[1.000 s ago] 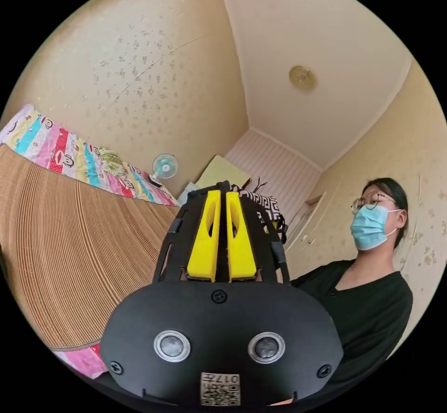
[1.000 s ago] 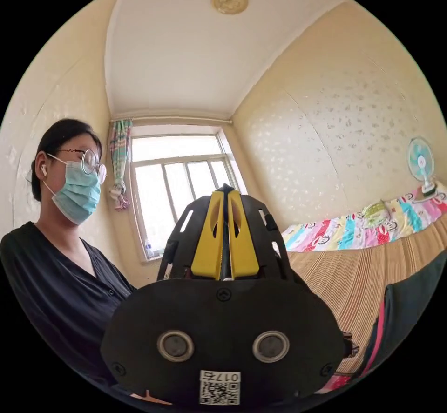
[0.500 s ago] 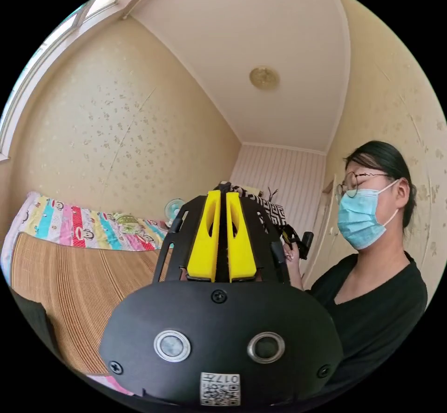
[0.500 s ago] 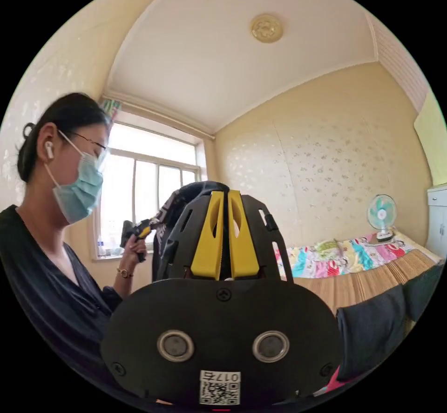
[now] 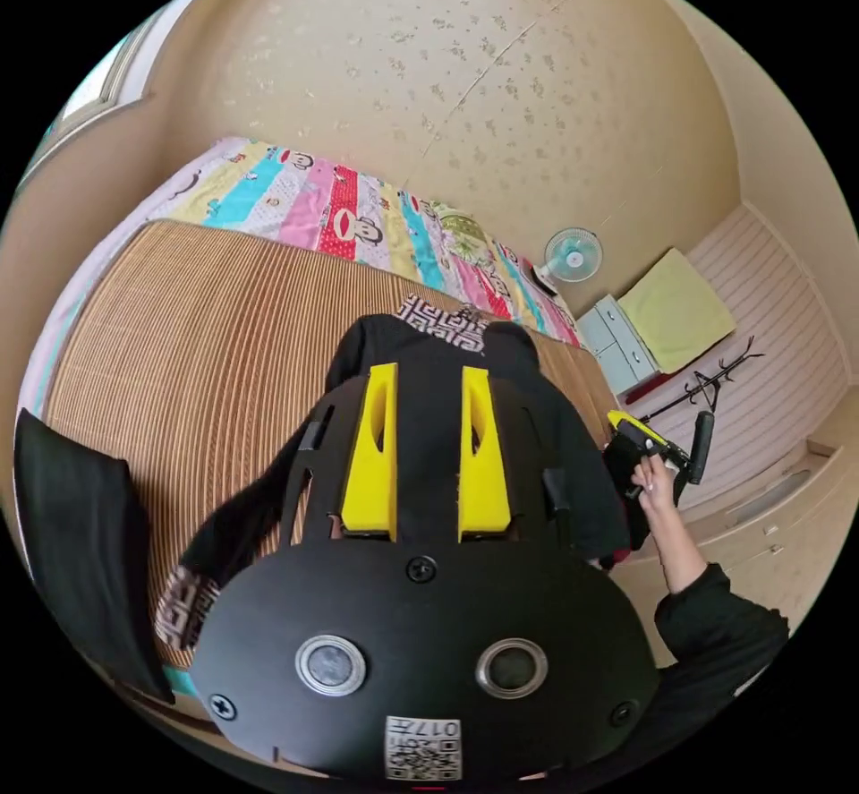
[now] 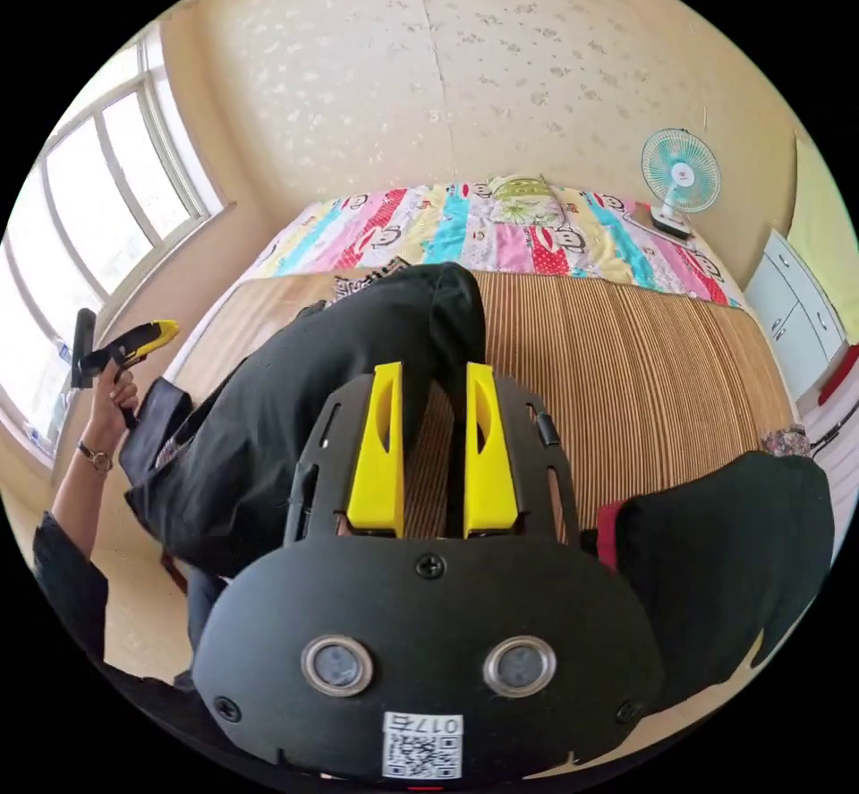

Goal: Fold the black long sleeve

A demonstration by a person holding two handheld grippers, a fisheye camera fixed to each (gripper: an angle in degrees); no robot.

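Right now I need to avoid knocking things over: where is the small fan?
In the right gripper view the fan stands at the upper right, on the cartoon-print sheet against the wall, beside the white drawers.

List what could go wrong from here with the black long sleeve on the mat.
1. The black long sleeve hangs over the near edge of the bamboo mat; it may slide off.
2. It lies bunched, so folding now would likely set creases.
3. The left gripper and right gripper are both open, so nothing holds the garment.
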